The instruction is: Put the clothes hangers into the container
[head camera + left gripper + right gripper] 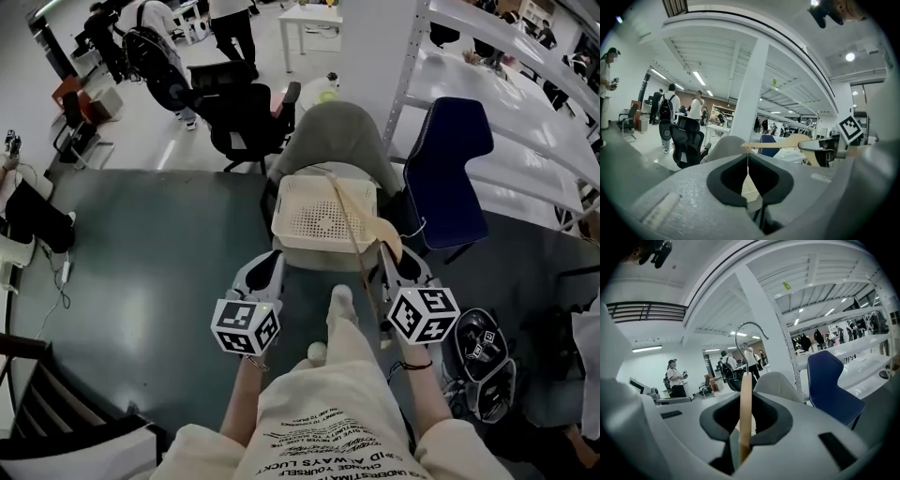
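Note:
A wooden clothes hanger with a metal hook stands edge-on in my right gripper, which is shut on its wood. The hanger reaches out over the right part of a white perforated basket that rests on a grey chair. My left gripper hovers at the basket's near left corner, shut, with nothing between its pads. In the left gripper view the hanger shows side-on, off to the right.
The basket sits on a grey chair, with a blue chair to its right and a black office chair behind left. White shelving runs along the right. Dark bags lie on the floor at right. People stand at the back.

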Demonstrator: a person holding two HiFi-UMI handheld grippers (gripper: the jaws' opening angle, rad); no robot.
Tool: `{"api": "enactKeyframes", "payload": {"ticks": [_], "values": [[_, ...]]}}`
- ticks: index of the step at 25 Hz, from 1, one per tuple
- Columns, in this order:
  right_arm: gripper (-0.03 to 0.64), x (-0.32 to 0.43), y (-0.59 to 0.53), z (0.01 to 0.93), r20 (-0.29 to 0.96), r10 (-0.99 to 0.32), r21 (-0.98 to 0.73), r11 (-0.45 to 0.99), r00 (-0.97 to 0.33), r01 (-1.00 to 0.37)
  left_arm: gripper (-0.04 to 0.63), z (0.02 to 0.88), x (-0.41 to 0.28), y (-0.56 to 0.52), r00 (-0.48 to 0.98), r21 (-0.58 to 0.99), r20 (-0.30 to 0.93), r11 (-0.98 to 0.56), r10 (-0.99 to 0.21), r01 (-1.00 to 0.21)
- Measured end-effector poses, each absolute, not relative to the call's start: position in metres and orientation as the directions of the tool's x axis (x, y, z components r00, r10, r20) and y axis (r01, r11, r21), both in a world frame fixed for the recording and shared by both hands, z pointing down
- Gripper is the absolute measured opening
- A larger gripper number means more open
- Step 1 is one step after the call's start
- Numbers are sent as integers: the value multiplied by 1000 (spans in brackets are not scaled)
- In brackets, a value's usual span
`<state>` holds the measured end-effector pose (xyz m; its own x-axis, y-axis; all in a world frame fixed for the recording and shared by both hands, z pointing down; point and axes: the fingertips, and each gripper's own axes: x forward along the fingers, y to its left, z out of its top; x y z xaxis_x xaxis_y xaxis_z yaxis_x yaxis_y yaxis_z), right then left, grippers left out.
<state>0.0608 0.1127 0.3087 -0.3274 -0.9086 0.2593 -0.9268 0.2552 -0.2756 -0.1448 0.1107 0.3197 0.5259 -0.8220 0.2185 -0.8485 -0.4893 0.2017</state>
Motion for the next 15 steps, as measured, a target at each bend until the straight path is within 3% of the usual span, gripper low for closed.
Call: {"api": "enactKeyframes", "payload": {"ticks": [15], "values": [[55,72,-7,352,361,-849,-326,272,-385,-905,23,364,-134,2,506,248,335,-444,-795,-861]]}}
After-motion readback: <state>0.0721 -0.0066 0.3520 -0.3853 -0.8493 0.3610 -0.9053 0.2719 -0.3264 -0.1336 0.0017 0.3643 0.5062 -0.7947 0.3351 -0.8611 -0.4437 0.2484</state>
